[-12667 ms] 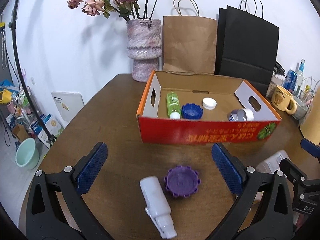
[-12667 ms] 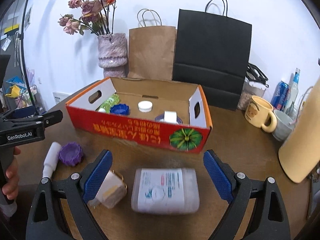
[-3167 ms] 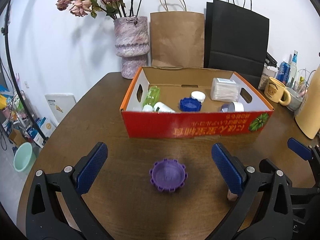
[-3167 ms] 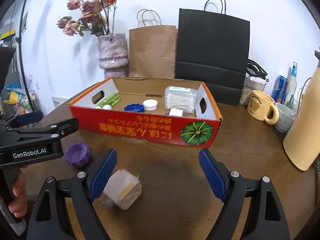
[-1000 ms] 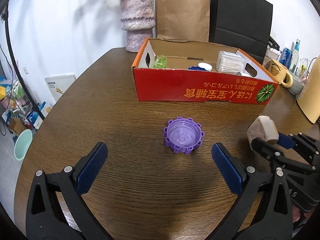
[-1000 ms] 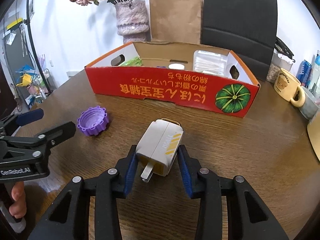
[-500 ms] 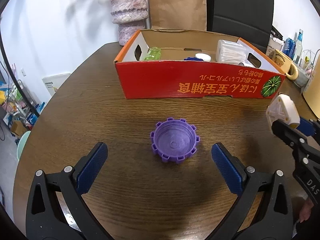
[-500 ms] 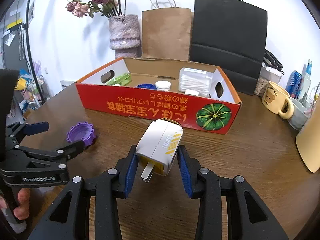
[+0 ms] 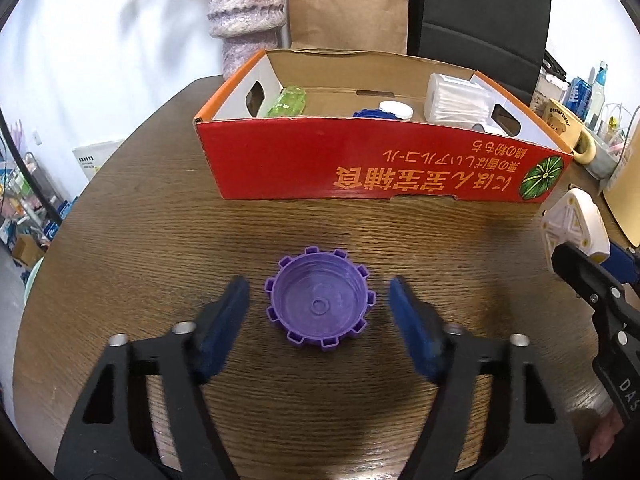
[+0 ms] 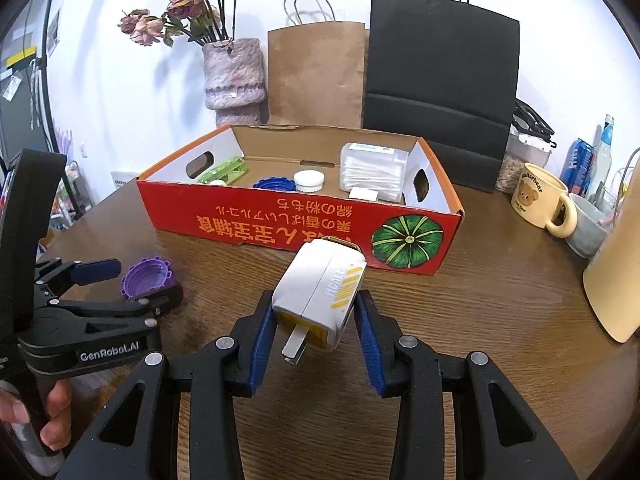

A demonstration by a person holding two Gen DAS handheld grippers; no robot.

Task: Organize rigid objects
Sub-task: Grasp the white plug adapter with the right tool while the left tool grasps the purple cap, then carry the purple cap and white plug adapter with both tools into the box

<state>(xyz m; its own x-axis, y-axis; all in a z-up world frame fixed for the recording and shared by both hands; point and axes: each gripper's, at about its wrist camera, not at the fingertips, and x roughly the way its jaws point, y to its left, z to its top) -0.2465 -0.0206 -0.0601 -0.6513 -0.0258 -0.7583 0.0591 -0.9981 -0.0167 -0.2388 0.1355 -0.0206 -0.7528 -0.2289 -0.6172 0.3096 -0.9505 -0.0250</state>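
Left wrist view: purple cap between my closing jaws

I am holding my left gripper [image 9: 318, 312] low over the brown tabletop [image 9: 160, 216]. Its jaws are closing with the purple cap [image 9: 319, 306] lying open side up between them, but the blue pads [image 9: 232, 314] are not touching it. My right gripper [image 10: 316, 328] is squeezing tight on a white plug [image 10: 320, 292] and holding it up off the tabletop, just in front of the red box [image 10: 304, 220]. Inside the box are lying a green bottle [image 10: 224, 172], a blue cap [image 10: 275, 184] and a white cap [image 10: 309, 180].
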